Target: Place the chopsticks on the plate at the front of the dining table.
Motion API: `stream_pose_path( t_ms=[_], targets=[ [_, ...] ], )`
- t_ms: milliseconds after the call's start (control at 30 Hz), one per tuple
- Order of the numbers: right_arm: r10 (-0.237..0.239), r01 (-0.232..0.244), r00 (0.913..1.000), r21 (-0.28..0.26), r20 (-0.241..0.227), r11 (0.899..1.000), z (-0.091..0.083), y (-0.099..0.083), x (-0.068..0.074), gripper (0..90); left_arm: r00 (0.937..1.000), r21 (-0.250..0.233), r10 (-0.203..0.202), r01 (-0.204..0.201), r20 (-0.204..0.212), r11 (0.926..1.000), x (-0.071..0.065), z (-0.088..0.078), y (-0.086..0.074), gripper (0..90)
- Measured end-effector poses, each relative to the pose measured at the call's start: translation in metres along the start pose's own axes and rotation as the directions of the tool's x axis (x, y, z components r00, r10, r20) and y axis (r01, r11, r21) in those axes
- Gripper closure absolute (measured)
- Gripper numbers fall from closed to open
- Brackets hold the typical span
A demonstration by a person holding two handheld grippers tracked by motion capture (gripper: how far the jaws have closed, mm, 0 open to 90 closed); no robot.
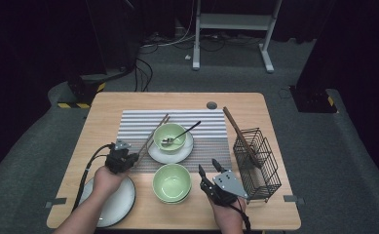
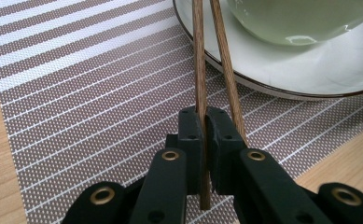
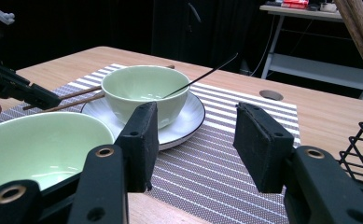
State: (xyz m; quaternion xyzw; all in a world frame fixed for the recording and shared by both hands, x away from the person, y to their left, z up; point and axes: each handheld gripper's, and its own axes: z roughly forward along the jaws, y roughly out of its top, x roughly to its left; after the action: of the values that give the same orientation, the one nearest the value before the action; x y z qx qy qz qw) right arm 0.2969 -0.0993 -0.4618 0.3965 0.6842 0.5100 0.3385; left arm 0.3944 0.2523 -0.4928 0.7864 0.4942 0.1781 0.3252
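Pinching one of the two chopsticks [image 2: 200, 70] by its near end, the left claw [image 1: 133, 158] is holding it low over the striped mat [image 1: 128, 126] beside the plate [image 1: 170, 152], ready to lift, while the right claw [image 1: 207, 168] is waiting half-open and empty near the bench's front edge [image 1: 177, 225].

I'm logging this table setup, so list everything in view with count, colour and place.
Table: one, light wood, centre.
Mat: one, brown and white striped, on the table.
Bowls: two, pale green; far bowl on a saucer, near bowl at the front.
Saucer: one, white, dark rim, on the mat.
Spoon: one, dark handle, in the far bowl.
Chopsticks: two, brown, left of the saucer.
Rack: one, black wire, right side, brown sticks leaning in it.
Plate: one, grey-white, front left.
Left claw: black, shut on one chopstick.
Right claw: black, open, beside the near bowl.
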Motion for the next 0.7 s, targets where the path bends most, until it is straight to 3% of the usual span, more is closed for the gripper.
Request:
stream_pose_path(
  t_ms=[700],
  targets=[
    [-0.005,0.005,1.0,0.002,-0.006,1.0,0.0015,-0.0002,0.0021,49.7,0.9998,0.008,-0.006,0.005,0.019,0.9999,0.0001,-0.0008,0.0001,83.3]
  ],
)
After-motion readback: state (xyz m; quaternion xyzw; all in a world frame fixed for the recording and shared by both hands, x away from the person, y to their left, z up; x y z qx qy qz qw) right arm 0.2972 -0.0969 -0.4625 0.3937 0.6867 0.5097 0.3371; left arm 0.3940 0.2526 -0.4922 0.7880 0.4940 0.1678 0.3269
